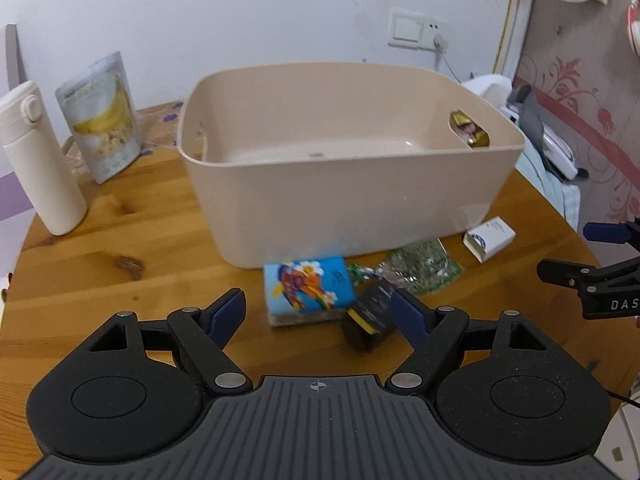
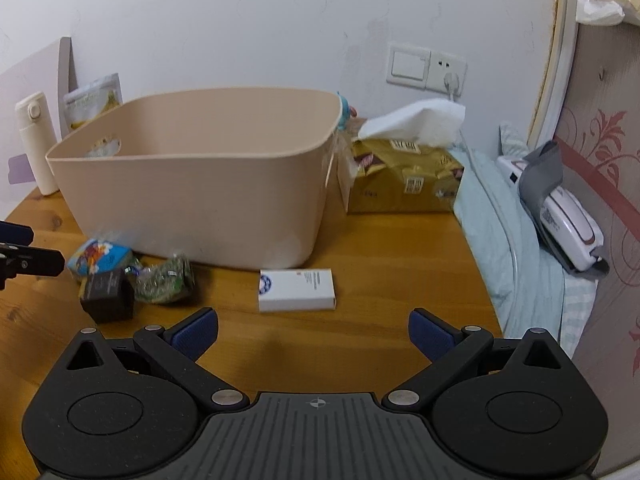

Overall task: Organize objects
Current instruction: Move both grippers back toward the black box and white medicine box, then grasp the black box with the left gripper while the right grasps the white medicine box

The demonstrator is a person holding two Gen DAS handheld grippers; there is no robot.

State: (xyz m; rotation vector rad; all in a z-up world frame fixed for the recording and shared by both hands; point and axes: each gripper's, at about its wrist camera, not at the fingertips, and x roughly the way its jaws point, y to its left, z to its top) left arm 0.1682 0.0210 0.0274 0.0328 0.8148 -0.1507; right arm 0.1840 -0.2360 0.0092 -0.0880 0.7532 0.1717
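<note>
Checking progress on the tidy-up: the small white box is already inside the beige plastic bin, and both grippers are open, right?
Not quite. The small white box lies on the wooden table in front of the beige plastic bin, not inside it, as the right wrist view shows. The left gripper and right gripper are open.

Left wrist cam: sits low over tabletop point(image 1: 120, 240), faces wall, beige bin point(image 1: 344, 200) dead ahead and close. Right wrist cam: same low height, further right, faces same wall, sees bin point(image 2: 192, 200) from its right corner. Shared: bin, white box point(image 1: 490, 238) point(image 2: 296, 290), snack cluster in front. Each cam catches the other hand-held gripper at frame edge.
</note>
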